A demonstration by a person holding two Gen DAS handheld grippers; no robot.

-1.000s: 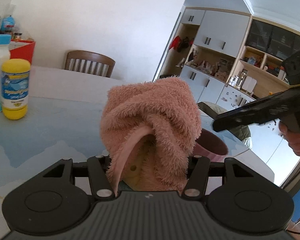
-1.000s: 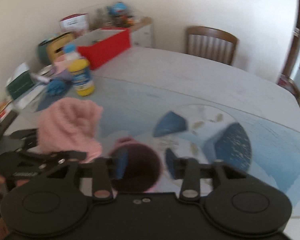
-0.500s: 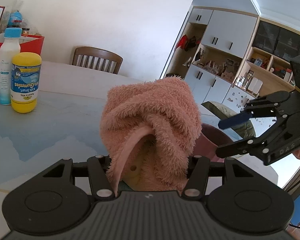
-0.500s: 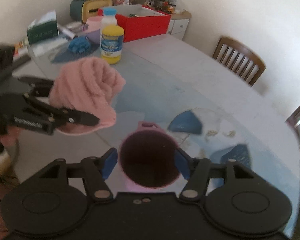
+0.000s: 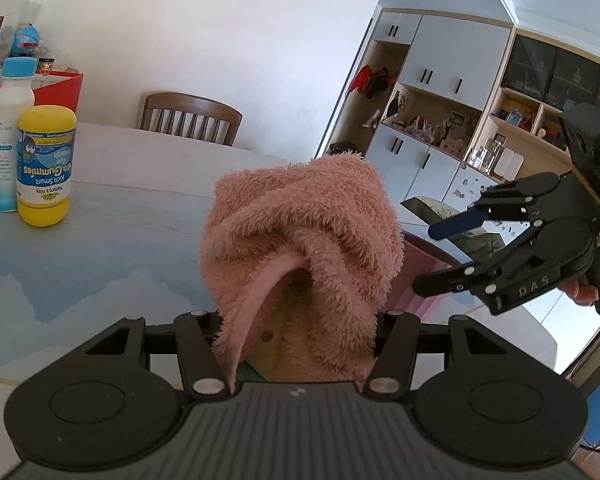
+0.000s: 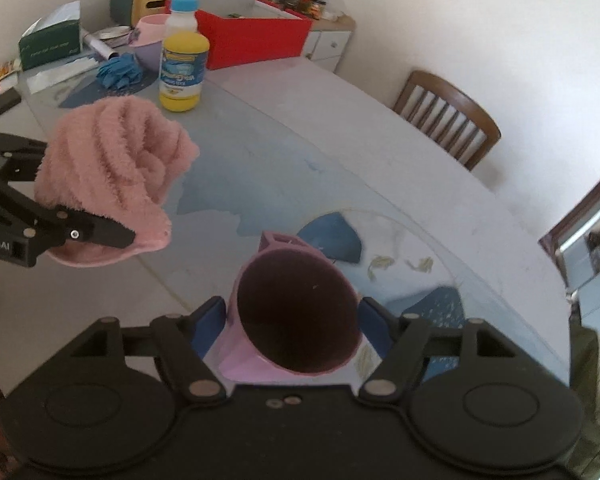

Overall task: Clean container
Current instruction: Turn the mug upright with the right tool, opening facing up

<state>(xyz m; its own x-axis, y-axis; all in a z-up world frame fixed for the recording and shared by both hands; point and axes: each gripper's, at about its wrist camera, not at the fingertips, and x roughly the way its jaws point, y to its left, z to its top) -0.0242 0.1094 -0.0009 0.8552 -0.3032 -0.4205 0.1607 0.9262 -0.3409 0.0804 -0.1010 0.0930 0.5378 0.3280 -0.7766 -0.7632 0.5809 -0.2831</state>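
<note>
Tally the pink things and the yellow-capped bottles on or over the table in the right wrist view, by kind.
Pink fluffy cloth: 1
Pink container: 1
Pink bowl: 1
Yellow-capped bottle: 1
Total: 4

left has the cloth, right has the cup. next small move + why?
Probably bring the left gripper and its pink cloth across and down into the pink cup. The right gripper holds the cup with its mouth open toward the camera, and the cloth sits off to its side, not yet inside.

Fluffy pink cloth (image 5: 300, 248), pink cup (image 6: 296, 312) dark inside, yellow blue-labelled bottle (image 6: 183, 68).
</note>
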